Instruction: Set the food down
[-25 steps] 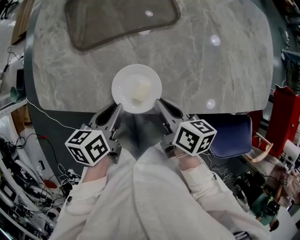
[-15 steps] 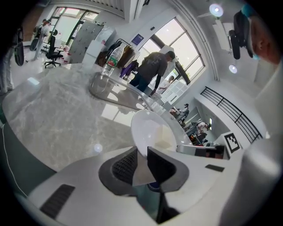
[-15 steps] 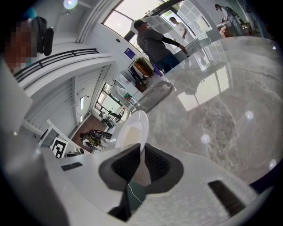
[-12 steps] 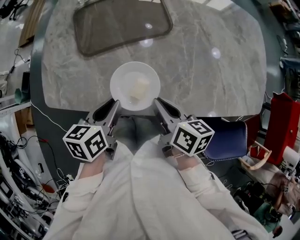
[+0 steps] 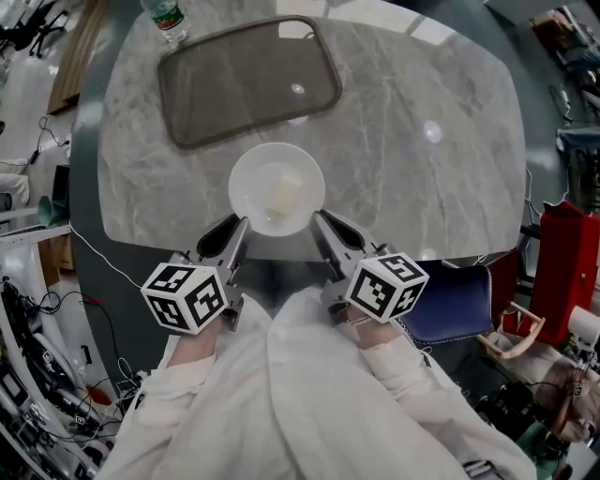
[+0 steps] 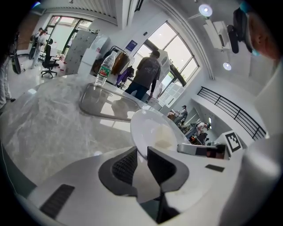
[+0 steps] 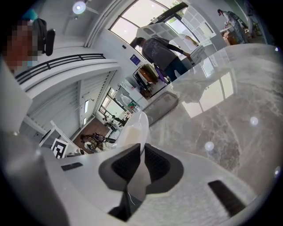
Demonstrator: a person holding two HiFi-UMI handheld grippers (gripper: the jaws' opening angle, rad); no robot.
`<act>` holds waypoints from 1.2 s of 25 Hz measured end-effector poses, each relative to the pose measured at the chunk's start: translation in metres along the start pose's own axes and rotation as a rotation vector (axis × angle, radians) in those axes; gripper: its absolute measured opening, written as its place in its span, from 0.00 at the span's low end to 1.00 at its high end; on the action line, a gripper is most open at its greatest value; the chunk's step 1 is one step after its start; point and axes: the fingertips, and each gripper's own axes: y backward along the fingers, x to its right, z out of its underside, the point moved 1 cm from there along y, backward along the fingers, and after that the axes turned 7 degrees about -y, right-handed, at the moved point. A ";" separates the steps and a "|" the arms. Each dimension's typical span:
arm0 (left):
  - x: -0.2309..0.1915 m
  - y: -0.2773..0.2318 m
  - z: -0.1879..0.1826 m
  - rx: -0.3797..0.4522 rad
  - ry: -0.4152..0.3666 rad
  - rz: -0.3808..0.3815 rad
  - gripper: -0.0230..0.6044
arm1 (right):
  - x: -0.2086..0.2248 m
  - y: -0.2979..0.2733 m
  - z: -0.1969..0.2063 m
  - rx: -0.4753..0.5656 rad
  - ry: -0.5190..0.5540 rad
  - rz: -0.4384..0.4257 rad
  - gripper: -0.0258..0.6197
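A broad grey marble-patterned desk (image 5: 450, 169) with rounded corners is filling most of the head view, and a dark, translucent rectangular tray (image 5: 248, 80) with rounded corners is lying flat on its far side. Nearer the person, a round white shallow bowl (image 5: 246, 178) is sitting over the desk's near edge, well short of the tray, and it is carrying a single pale, blocky chunk of food (image 5: 286, 194) a little right of its centre. The left gripper (image 5: 236, 230) is coming in at the bowl's lower left and the right gripper (image 5: 323, 225) at its lower right, so the food is lying between the two and just beyond their tips. In the left gripper view the left gripper (image 6: 142, 154) is pinching the white rim between its ribbed black pads, with the bowl (image 6: 146, 128) tilting away above them. In the right gripper view the right gripper (image 7: 142, 156) is clamping the opposite rim the same way, and the bowl (image 7: 135, 128) is showing almost edge-on. A clear plastic bottle (image 5: 169, 19) with a green label is standing at the tray's far left corner, cut off by the top of the head view. Whether the bowl's base is touching the desk or hanging just above it cannot be told. The food's kind is too washed out to make out.
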 end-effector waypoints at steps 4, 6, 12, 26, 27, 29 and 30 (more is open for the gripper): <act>-0.018 -0.010 -0.018 -0.003 -0.007 0.020 0.13 | -0.004 -0.022 -0.014 0.021 -0.004 0.006 0.08; -0.030 -0.015 -0.032 -0.006 -0.017 0.032 0.13 | -0.007 -0.036 -0.023 0.033 -0.013 0.012 0.08; -0.069 -0.029 -0.082 -0.013 -0.049 0.059 0.13 | -0.025 -0.083 -0.057 0.060 -0.023 0.020 0.08; -0.140 -0.098 -0.150 -0.076 -0.081 0.100 0.13 | -0.006 -0.178 -0.116 0.035 -0.025 0.090 0.08; -0.142 -0.103 -0.152 -0.084 -0.085 0.106 0.13 | -0.002 -0.182 -0.117 0.032 -0.029 0.099 0.08; -0.147 -0.112 -0.155 -0.100 -0.093 0.116 0.13 | 0.004 -0.190 -0.120 0.025 -0.035 0.117 0.08; -0.150 -0.115 -0.156 -0.105 -0.096 0.117 0.13 | 0.006 -0.193 -0.121 0.023 -0.040 0.124 0.08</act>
